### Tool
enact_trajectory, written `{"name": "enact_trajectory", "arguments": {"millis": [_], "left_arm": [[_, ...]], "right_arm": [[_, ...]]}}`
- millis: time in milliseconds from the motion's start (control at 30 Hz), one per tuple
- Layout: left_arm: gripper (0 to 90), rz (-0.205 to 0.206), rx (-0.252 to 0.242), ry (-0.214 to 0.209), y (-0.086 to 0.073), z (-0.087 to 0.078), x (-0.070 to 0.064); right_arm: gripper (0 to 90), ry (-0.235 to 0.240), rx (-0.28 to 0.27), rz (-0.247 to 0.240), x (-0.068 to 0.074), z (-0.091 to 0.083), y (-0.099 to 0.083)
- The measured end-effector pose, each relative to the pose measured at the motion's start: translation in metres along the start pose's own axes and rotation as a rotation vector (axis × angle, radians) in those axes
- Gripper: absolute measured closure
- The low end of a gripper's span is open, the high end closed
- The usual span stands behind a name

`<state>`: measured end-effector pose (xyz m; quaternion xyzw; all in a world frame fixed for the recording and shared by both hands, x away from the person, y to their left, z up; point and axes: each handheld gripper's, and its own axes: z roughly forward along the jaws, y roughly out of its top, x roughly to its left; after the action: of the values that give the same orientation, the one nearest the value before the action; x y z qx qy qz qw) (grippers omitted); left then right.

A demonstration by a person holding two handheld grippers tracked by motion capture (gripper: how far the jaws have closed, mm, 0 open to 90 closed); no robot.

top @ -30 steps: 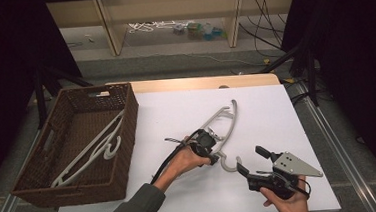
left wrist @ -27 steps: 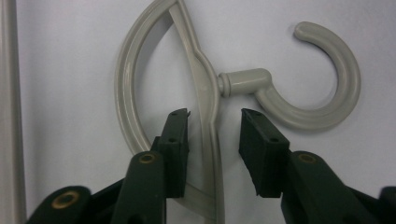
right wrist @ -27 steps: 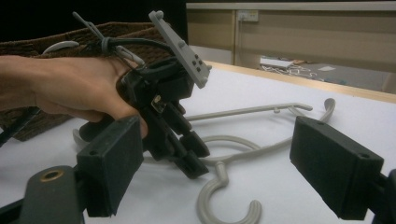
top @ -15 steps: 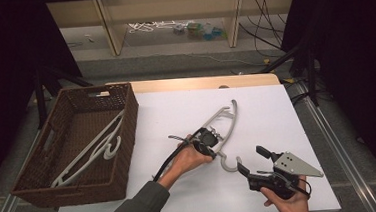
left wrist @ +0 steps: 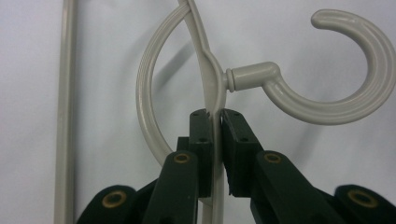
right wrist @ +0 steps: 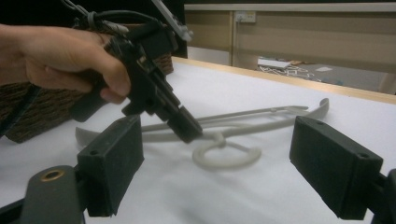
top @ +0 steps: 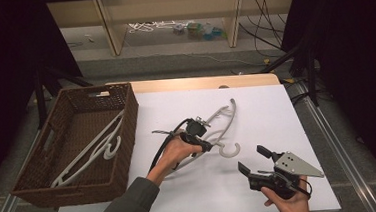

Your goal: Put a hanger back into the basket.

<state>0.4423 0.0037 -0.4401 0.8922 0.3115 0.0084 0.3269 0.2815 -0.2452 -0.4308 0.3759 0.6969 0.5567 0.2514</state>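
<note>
Clamped the left gripper [left wrist: 215, 140] on the hanger [top: 221, 126] beside its hook, mid-frame on the white table [top: 276, 110]; barely shifted over the last second. Kept the right gripper [top: 252, 160] spread wide, lower right. Looked ready for lifting toward the basket [top: 125, 98] at left.

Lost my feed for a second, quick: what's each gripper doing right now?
Left gripper: jaws shut on the white hanger, just below its hook.
Right gripper: jaws open, holding nothing, above the white table.
</note>
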Motion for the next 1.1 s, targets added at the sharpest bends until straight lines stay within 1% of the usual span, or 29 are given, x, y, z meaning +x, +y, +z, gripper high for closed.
{"name": "enact_trajectory", "arguments": {"millis": [33, 67, 100, 133, 167, 200, 233, 300, 333, 367, 400, 433, 467, 500, 533, 567, 600, 633, 667, 700, 733, 767, 833, 867, 900, 933, 967, 1067, 1100], "left_arm": [[82.8, -0.008, -0.011, -0.003, 0.0, -0.003, 0.002], [82.8, -0.025, -0.027, -0.006, 0.001, -0.005, 0.002], [82.8, -0.029, -0.034, -0.013, 0.001, -0.007, 0.004], [82.8, -0.045, -0.055, -0.015, 0.002, -0.009, 0.004], [82.8, -0.05, -0.06, -0.021, 0.003, -0.013, 0.006], [82.8, -0.062, -0.074, -0.022, 0.003, -0.015, 0.007], [82.8, -0.09, -0.098, -0.03, 0.004, -0.017, 0.007], [82.8, -0.098, -0.118, -0.039, 0.004, -0.021, 0.009], [82.8, -0.109, -0.133, -0.042, 0.005, -0.023, 0.011], [82.8, -0.126, -0.148, -0.043, 0.006, -0.025, 0.012], [82.8, -0.14, -0.162, -0.049, 0.006, -0.028, 0.014], [82.8, -0.15, -0.171, -0.056, 0.006, -0.03, 0.015], [82.8, -0.153, -0.175, -0.06, 0.007, -0.032, 0.016], [82.8, -0.158, -0.18, -0.059, 0.007, -0.034, 0.016], [82.8, -0.172, -0.194, -0.075, 0.008, -0.035, 0.017], [82.8, -0.178, -0.209, -0.073, 0.008, -0.038, 0.019], [82.8, -0.183, -0.218, -0.081, 0.008, -0.041, 0.02], [82.8, -0.197, -0.231, -0.096, 0.008, -0.043, 0.022], [82.8, -0.209, -0.24, -0.101, 0.008, -0.045, 0.023], [82.8, -0.21, -0.241, -0.103, 0.008, -0.047, 0.024], [82.8, -0.22, -0.243, -0.106, 0.008, -0.048, 0.026], [82.8, -0.229, -0.254, -0.106, 0.007, -0.05, 0.027], [82.8, -0.237, -0.264, -0.107, 0.007, -0.055, 0.029], [82.9, -0.244, -0.27, -0.109, 0.007, -0.057, 0.03], [82.8, -0.243, -0.276, -0.117, 0.007, -0.059, 0.031], [82.8, -0.252, -0.287, -0.116, 0.006, -0.061, 0.032], [82.8, -0.253, -0.292, -0.122, 0.006, -0.064, 0.033], [82.9, -0.268, -0.312, -0.123, 0.005, -0.071, 0.036], [82.8, -0.274, -0.323, -0.119, 0.005, -0.074, 0.036]], "right_arm": [[18.3, 0.006, 0.012, 0.011, 0.0, 0.0, 0.0], [18.3, 0.002, 0.004, 0.008, 0.0, 0.0, 0.0], [18.3, -0.003, 0.006, 0.004, 0.0, 0.0, 0.0], [18.3, 0.001, -0.001, 0.003, 0.0, 0.0, 0.0], [18.3, 0.001, 0.009, 0.002, 0.0, 0.0, 0.0], [18.3, 0.013, 0.001, 0.015, 0.0, 0.001, 0.0], [18.3, 0.006, 0.011, 0.013, 0.0, 0.0, 0.0], [18.3, -0.002, -0.005, 0.004, 0.0, 0.001, 0.0], [18.3, 0.015, 0.0, 0.01, 0.0, 0.001, 0.0], [18.3, 0.013, -0.009, 0.014, 0.0, 0.002, -0.001], [18.3, 0.01, -0.003, 0.02, 0.0, 0.001, -0.001], [18.3, 0.008, -0.007, 0.017, 0.0, 0.001, 0.0], [18.3, 0.007, 0.006, 0.008, 0.0, 0.0, 0.0], [18.3, 0.012, -0.006, 0.014, 0.0, 0.002, -0.001], [18.2, 0.013, -0.005, 0.013, 0.0, 0.002, -0.001], [18.2, 0.001, 0.017, 0.009, 0.0, 0.0, -0.001], [18.2, 0.013, -0.009, 0.018, 0.001, 0.002, -0.001], [18.3, 0.006, 0.006, 0.008, 0.001, 0.001, 0.0], [18.2, 0.012, -0.007, 0.011, 0.001, 0.002, -0.001], [18.2, 0.009, 0.005, 0.009, 0.001, 0.001, -0.001], [18.2, 0.004, 0.006, 0.007, 0.0, 0.001, -0.001], [18.2, 0.011, -0.008, 0.018, 0.001, 0.002, -0.001], [18.2, 0.012, 0.0, 0.011, 0.0, 0.001, 0.0], [18.2, 0.013, -0.007, 0.012, 0.001, 0.002, -0.001], [18.2, 0.006, 0.006, 0.008, 0.0, 0.001, -0.001], [18.2, 0.01, 0.007, 0.018, 0.001, 0.001, -0.001], [18.2, 0.011, -0.008, 0.015, 0.001, 0.002, -0.001], [18.3, 0.011, -0.003, 0.02, 0.001, 0.002, -0.001], [18.2, 0.009, -0.01, 0.019, 0.0, 0.002, -0.001]]}}
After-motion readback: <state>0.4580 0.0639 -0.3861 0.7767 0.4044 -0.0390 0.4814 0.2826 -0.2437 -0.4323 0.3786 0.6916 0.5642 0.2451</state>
